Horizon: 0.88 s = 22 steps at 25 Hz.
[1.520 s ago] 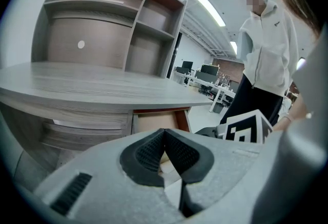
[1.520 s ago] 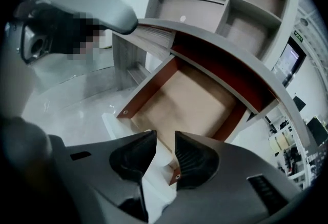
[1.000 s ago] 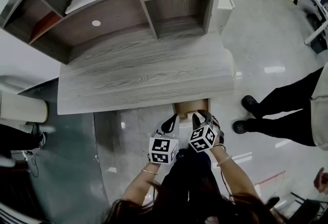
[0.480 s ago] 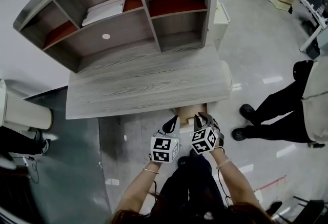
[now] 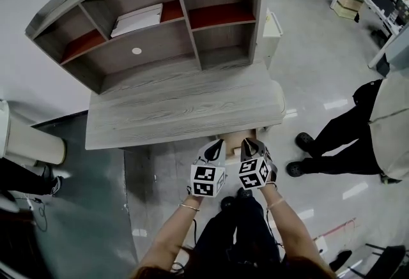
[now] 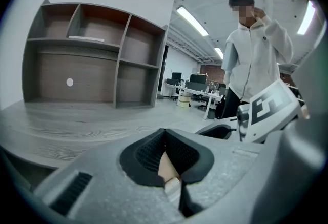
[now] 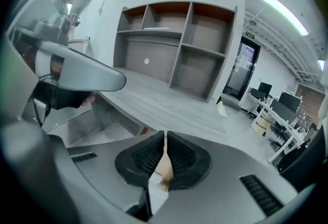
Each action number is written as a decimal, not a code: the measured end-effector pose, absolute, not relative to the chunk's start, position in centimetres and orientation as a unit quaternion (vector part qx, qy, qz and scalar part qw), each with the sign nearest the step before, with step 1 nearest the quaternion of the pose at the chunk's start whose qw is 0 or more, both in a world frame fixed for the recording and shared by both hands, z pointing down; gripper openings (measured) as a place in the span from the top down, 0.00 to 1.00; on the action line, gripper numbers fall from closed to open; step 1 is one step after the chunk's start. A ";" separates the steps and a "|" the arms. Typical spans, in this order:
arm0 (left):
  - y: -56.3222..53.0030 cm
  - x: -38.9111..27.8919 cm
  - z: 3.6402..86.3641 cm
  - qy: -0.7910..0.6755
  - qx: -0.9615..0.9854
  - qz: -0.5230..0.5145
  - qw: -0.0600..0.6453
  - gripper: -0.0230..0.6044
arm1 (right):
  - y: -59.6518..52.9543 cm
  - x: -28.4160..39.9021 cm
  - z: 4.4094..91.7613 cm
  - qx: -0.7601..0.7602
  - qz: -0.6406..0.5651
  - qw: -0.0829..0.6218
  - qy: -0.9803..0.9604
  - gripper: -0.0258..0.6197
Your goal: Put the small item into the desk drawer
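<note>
The grey wood desk [image 5: 185, 112] carries a shelf hutch [image 5: 160, 9]. Under its front edge a tan drawer [image 5: 235, 137] stands open. Both grippers hover side by side just before the drawer. My left gripper [image 5: 217, 143] has its pads meeting at the tips [image 6: 165, 130], with nothing caught between them. My right gripper [image 5: 250, 142] has just been closing; only a hairline slit is left between its pads [image 7: 165, 138], and I see nothing in it. No small item shows in any view.
A white stack of papers [image 5: 137, 19] lies on an upper shelf. A person in dark trousers [image 5: 345, 137] stands right of the desk. A white cabinet [image 5: 271, 25] sits beside the hutch. A pale rounded object [image 5: 25, 143] is at the left.
Both grippers have risen in front of the drawer. The head view has pulled back, so more of the hutch shows. The person at the right has shifted.
</note>
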State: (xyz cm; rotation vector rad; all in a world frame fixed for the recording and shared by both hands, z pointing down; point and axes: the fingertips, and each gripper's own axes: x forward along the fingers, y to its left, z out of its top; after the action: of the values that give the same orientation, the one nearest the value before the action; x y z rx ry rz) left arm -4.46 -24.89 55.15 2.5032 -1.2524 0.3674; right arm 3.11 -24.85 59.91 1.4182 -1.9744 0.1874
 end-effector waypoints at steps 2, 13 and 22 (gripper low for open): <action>-24.9 -4.4 54.6 -0.440 0.875 0.125 0.156 0.94 | -24.7 3.2 59.0 0.552 0.074 0.335 -0.760 0.94; -23.3 -3.2 51.4 -0.459 0.869 0.110 0.150 0.94 | -23.0 4.7 54.5 0.568 0.068 0.286 -0.769 0.96; -19.6 -1.2 48.6 -0.469 0.867 0.101 0.137 0.94 | -19.4 6.5 50.4 0.568 0.043 0.239 -0.787 0.96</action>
State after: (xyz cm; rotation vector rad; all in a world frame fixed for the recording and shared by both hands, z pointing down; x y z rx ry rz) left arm -1.17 -19.57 48.55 2.5082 -1.3584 0.2917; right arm 6.47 -19.45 50.39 1.5539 -2.1542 0.1191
